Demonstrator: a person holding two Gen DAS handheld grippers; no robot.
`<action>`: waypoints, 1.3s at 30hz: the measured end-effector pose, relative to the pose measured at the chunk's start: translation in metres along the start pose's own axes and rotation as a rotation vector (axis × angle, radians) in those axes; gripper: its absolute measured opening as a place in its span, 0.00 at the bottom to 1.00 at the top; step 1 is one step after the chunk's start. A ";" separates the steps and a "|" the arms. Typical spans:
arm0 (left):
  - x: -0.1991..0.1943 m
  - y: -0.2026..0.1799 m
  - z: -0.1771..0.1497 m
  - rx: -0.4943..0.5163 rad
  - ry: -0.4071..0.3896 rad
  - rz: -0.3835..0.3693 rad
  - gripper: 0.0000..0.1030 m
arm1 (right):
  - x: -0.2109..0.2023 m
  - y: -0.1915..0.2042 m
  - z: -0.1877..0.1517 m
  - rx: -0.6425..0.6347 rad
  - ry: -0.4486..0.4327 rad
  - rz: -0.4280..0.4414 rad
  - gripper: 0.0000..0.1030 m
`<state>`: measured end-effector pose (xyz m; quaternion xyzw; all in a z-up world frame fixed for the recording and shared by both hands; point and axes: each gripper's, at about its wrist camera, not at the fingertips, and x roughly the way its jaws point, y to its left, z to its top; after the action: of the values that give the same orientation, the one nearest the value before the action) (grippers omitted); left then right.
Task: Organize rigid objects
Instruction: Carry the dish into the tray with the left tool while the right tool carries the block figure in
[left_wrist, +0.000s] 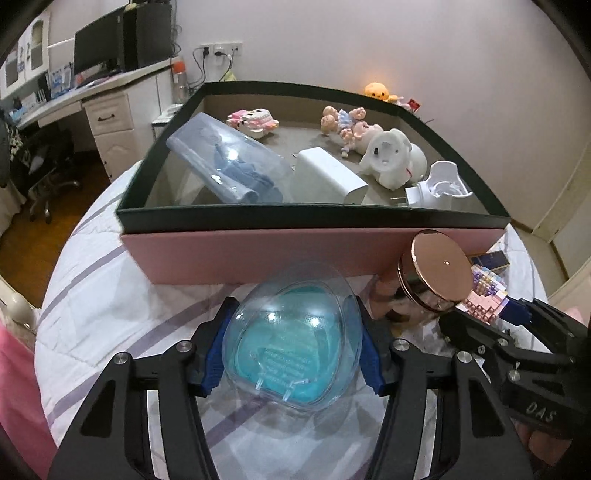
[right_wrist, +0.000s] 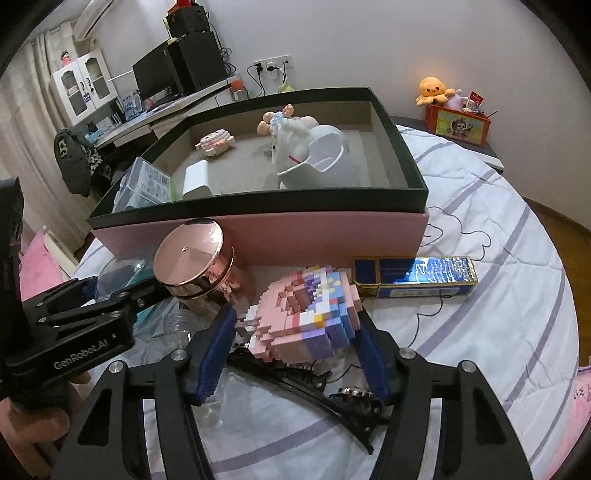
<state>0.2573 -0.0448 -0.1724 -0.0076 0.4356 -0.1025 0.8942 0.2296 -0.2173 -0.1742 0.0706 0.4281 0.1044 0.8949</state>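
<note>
My left gripper (left_wrist: 291, 345) is shut on a clear egg-shaped plastic case with a teal insert (left_wrist: 291, 343), just above the bed in front of the pink box (left_wrist: 258, 254). My right gripper (right_wrist: 299, 328) is shut on a pink and purple block figure (right_wrist: 306, 314) on the bedspread. The box, with a dark green rim (right_wrist: 258, 206), holds a clear case of blue things (left_wrist: 229, 162), a white block (left_wrist: 332, 173), a white sheep figure (left_wrist: 388, 155), dolls (left_wrist: 343, 122) and a small block model (left_wrist: 255, 120).
A jar with a rose-gold lid (right_wrist: 195, 258) stands between the two grippers, against the box front. A blue and gold carton (right_wrist: 413, 277) lies to the right of the block figure. A black hair clip (right_wrist: 306, 391) lies under my right gripper. A desk (left_wrist: 74, 99) stands at the far left.
</note>
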 end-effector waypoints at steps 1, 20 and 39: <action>-0.003 0.001 -0.001 0.000 -0.003 0.001 0.58 | -0.001 -0.001 -0.001 0.003 -0.002 -0.001 0.62; -0.075 0.012 0.015 0.022 -0.146 0.000 0.58 | -0.065 0.019 0.022 -0.039 -0.135 0.034 0.62; -0.044 0.010 0.131 0.062 -0.256 0.016 0.58 | -0.023 0.026 0.142 -0.101 -0.211 0.026 0.62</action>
<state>0.3347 -0.0370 -0.0582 0.0104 0.3146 -0.1067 0.9431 0.3231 -0.2030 -0.0633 0.0418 0.3248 0.1293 0.9360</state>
